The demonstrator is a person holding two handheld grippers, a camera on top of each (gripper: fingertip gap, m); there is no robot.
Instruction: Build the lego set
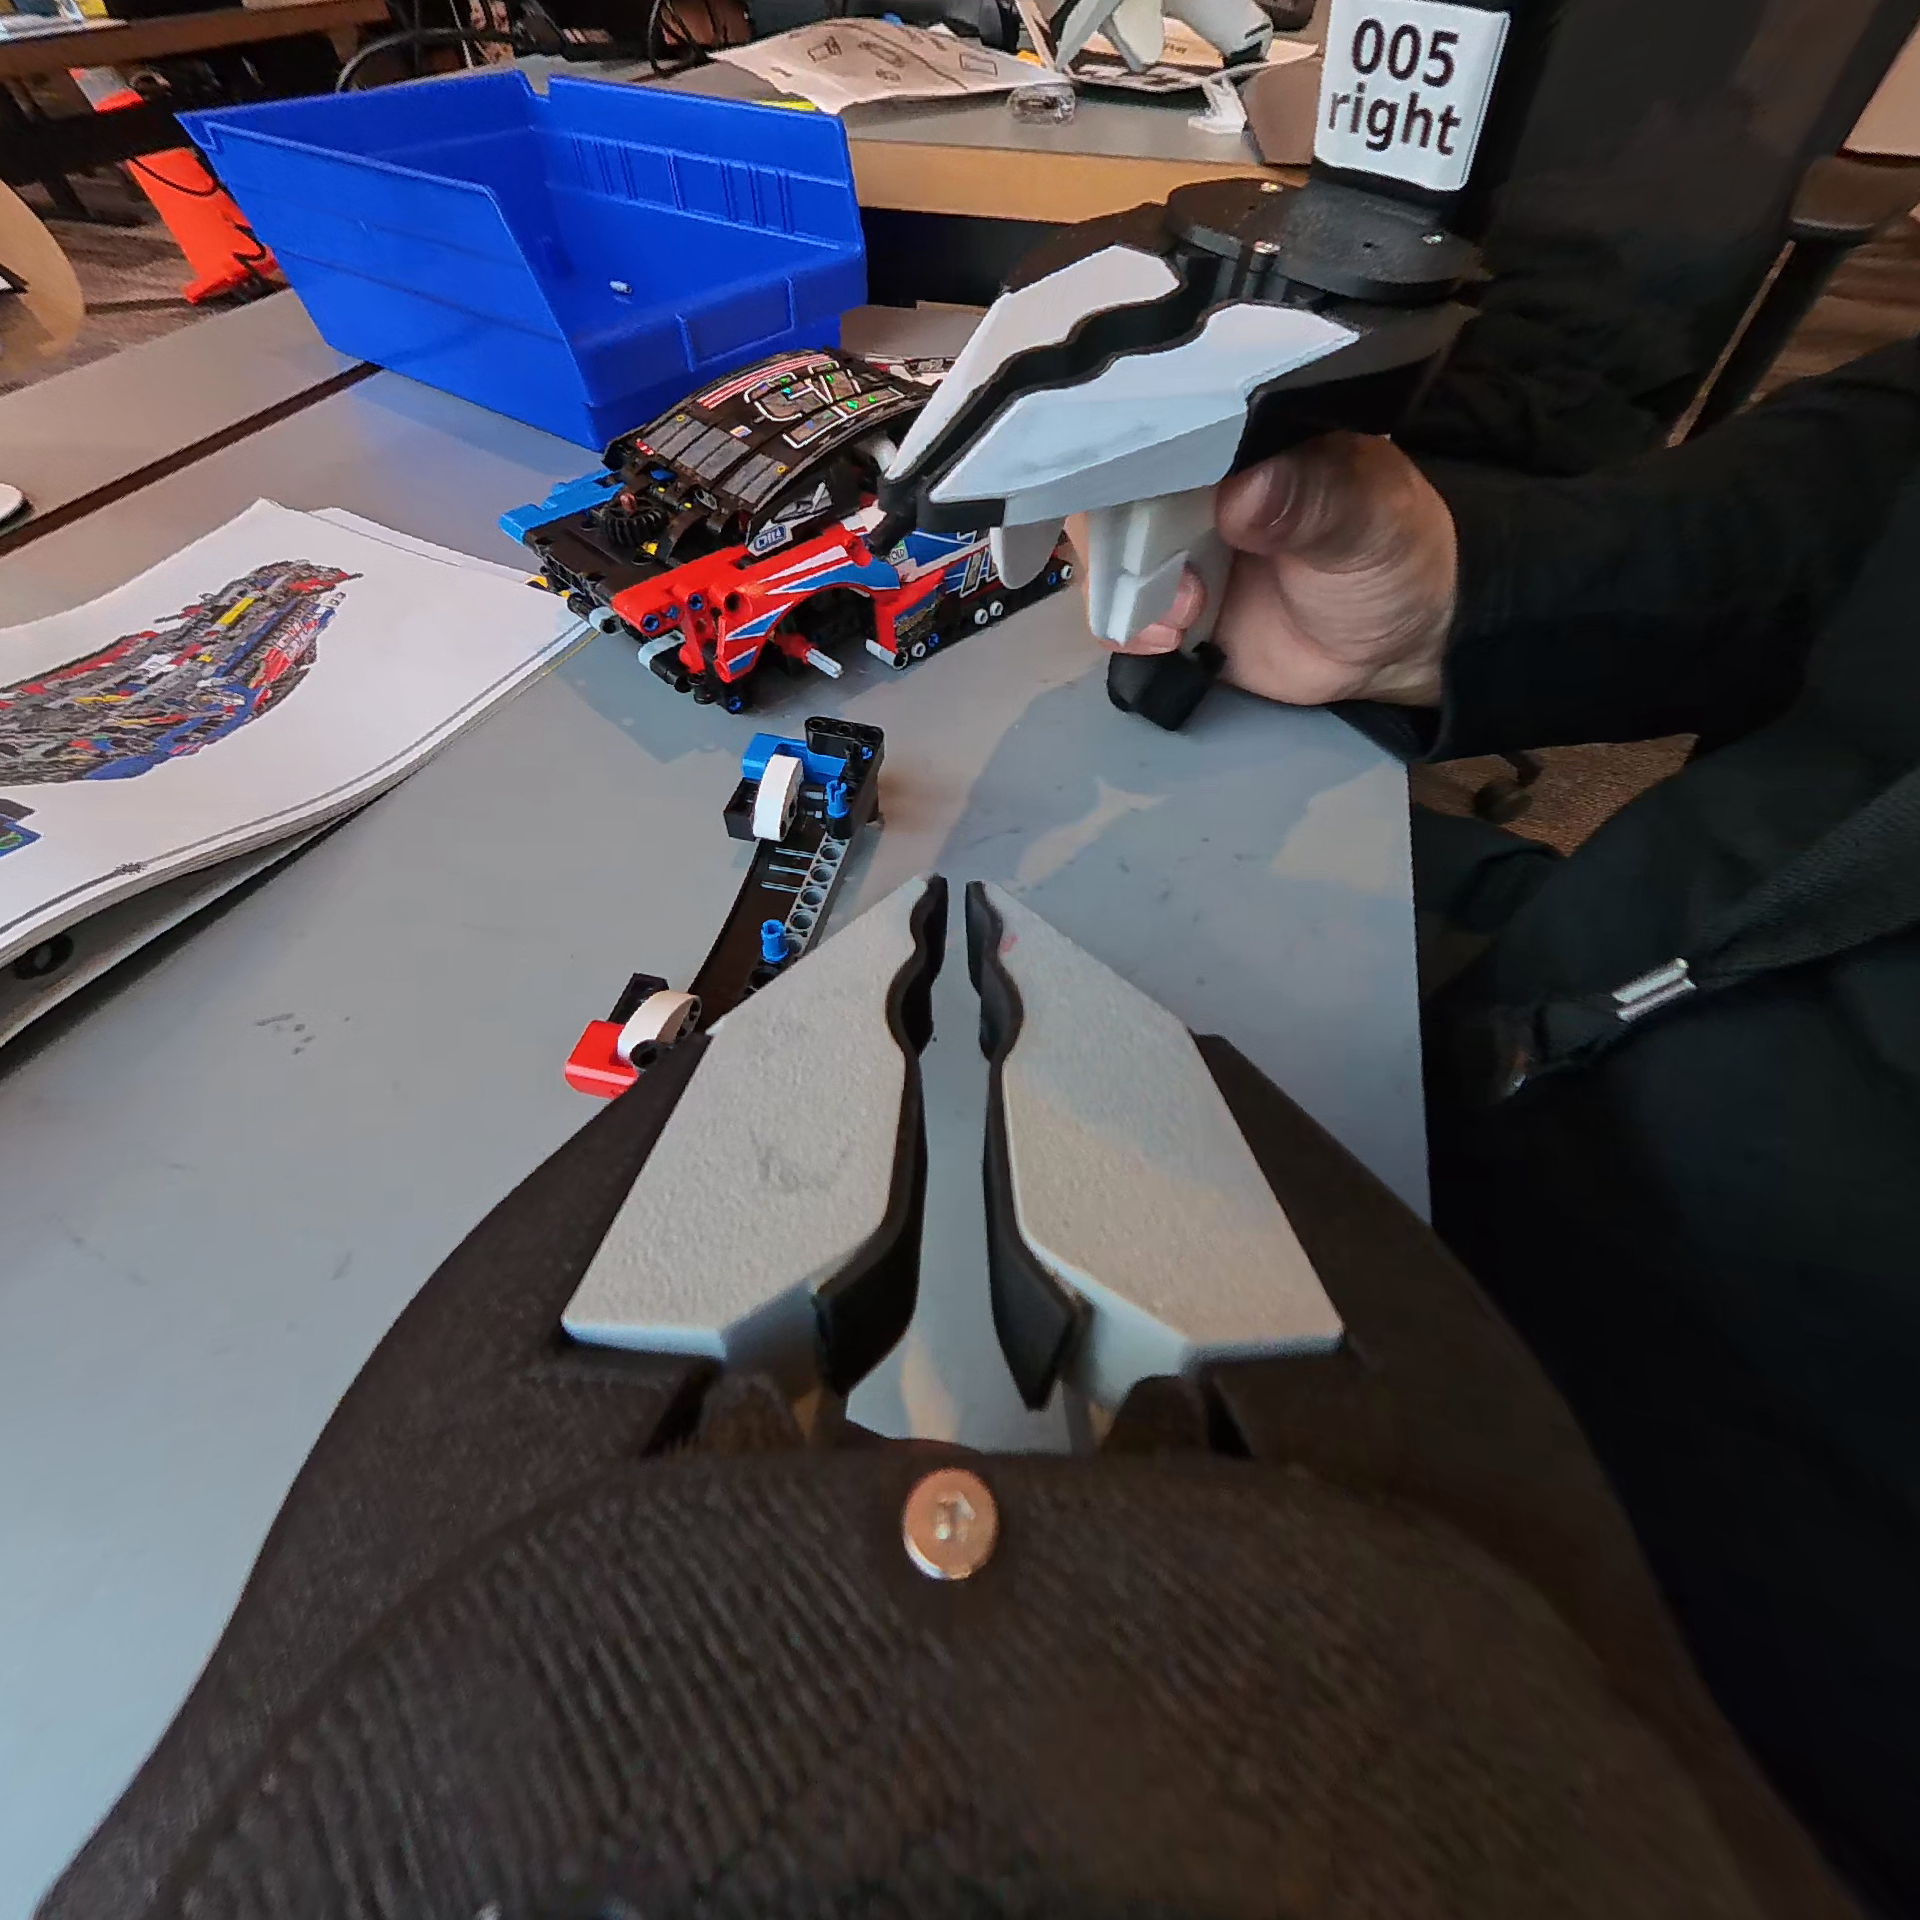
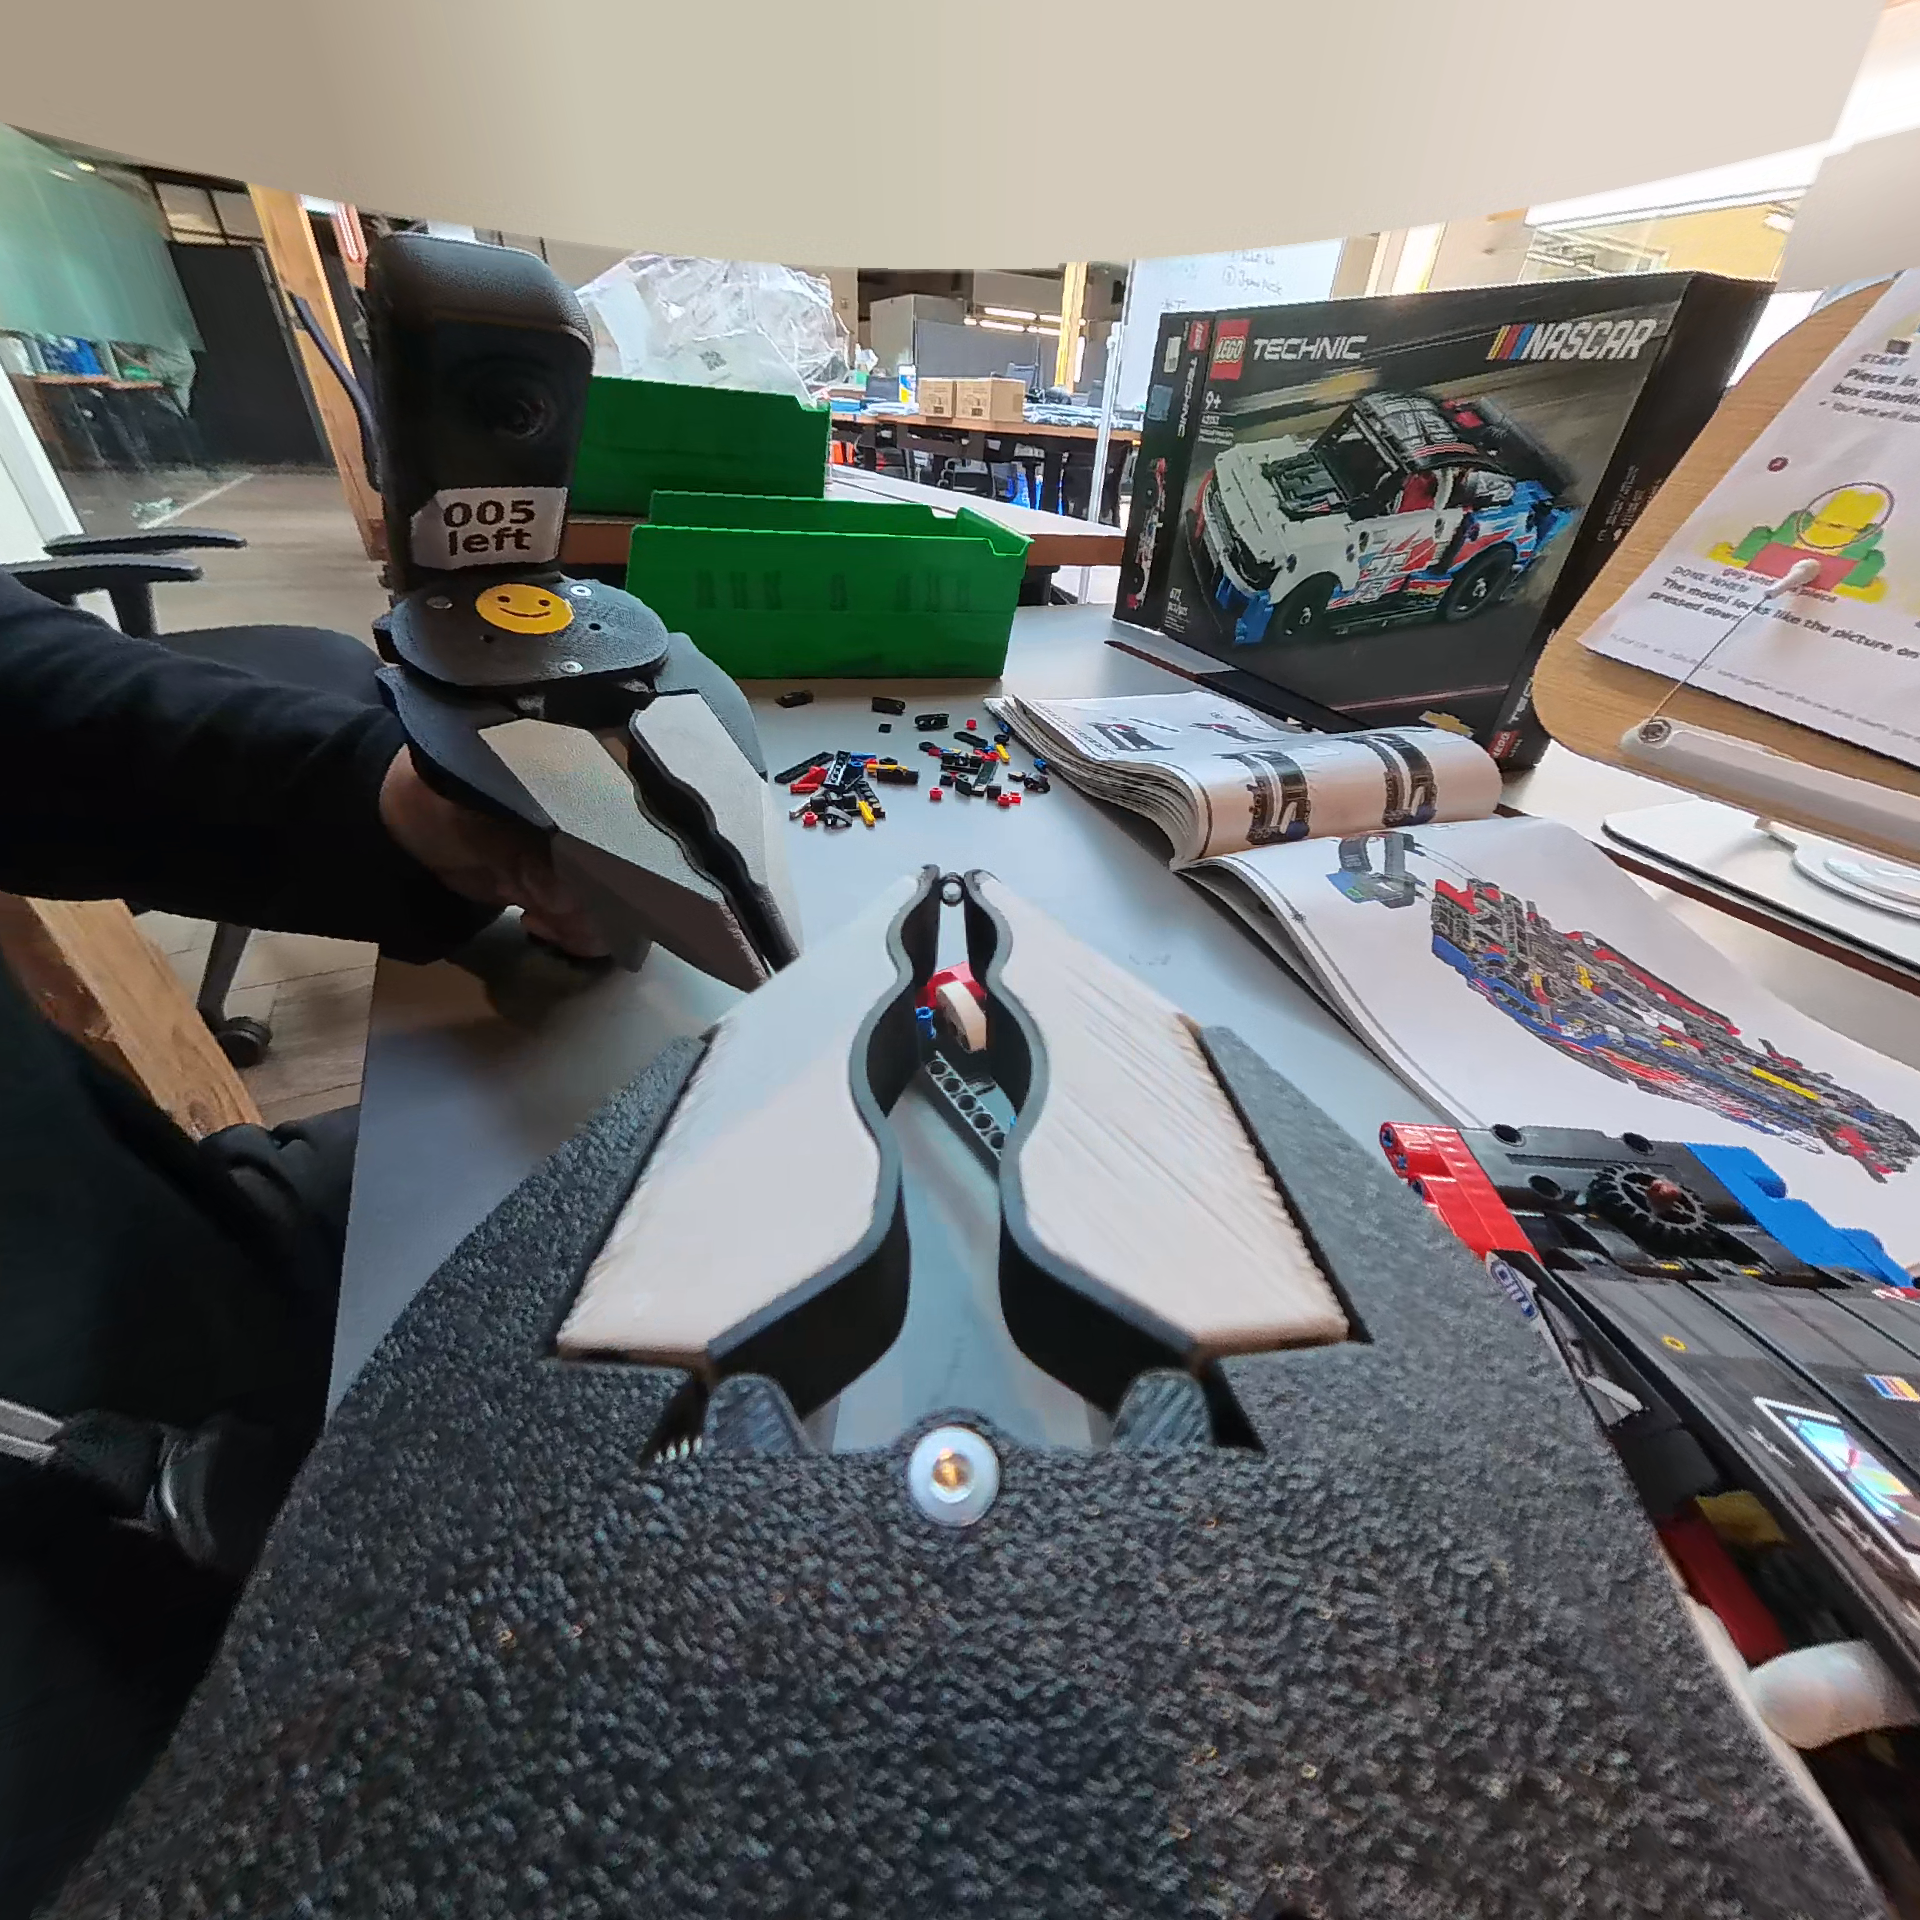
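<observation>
Clearly the build is well along: the red, blue and black brick-built race car body (image 1: 769, 520) sits on the grey tabletop (image 1: 312, 1195) with its roof panels and side stickers in place, yet its wheel arches are empty and bare axles poke out, so the wheels at least are left to fit. Just in front of it lies a separate curved black sub-assembly with white, blue and red end pieces (image 1: 774, 883), not yet joined to the car.

The right gripper (image 1: 888, 520) has its tips at the car's side, drawn together around a tiny pale piece (image 2: 952, 889), as the right wrist view shows. The left gripper (image 1: 956, 894) hovers over the near end of the curved sub-assembly, its jaws nearly together with a slim gap and nothing between them.

Further out, an open instruction booklet (image 1: 239, 686) lies to one side, a scatter of small loose parts (image 2: 904, 769) waits beyond, and the set's box (image 2: 1392, 499) stands upright behind it. A blue plastic bin (image 1: 540, 239) and green bins (image 2: 821, 603) crowd the table's far edges but leave the working patch free.
</observation>
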